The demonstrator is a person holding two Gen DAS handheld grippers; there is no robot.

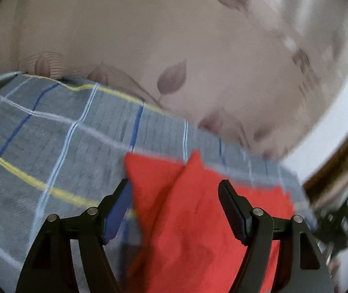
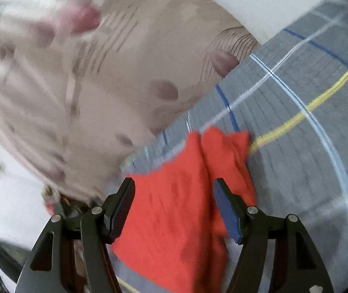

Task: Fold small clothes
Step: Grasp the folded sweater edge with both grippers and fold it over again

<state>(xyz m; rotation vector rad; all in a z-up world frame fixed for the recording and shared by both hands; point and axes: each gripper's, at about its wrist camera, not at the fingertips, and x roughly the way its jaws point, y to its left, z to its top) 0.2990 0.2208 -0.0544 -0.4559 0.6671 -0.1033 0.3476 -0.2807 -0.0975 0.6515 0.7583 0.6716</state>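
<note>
1. While both cameras blur, the biggest thing here is the beige leaf-print fabric (image 1: 149, 36), a curtain or bedcover, I cannot tell which, filling the far half of the left wrist view and showing again in the right wrist view (image 2: 100, 85).

2. Next down, the grey checked blanket (image 1: 51, 134) spreads flat under everything, crossed by white, blue and yellow lines; in the right wrist view it runs off to the right (image 2: 308, 146), its far edge meeting the beige fabric.

3. On that blanket lies the red garment (image 1: 186, 207), small and rumpled, a crease running down its middle and two rounded lobes at its far end in the right wrist view (image 2: 186, 207). What kind of clothing it is I cannot tell.

4. Over it, the left gripper (image 1: 175, 193) is spread wide, its fingers apart over the red cloth, nothing pinched between them. Whether the tips touch the fabric I cannot tell.

5. Same story with the right gripper (image 2: 174, 191): fingers wide apart, red cloth lying between and below them, nothing clamped.

6. Smallest of all, a dark device with a green light (image 1: 345, 217) sits at the right edge of the left wrist view, too blurred to name.
</note>
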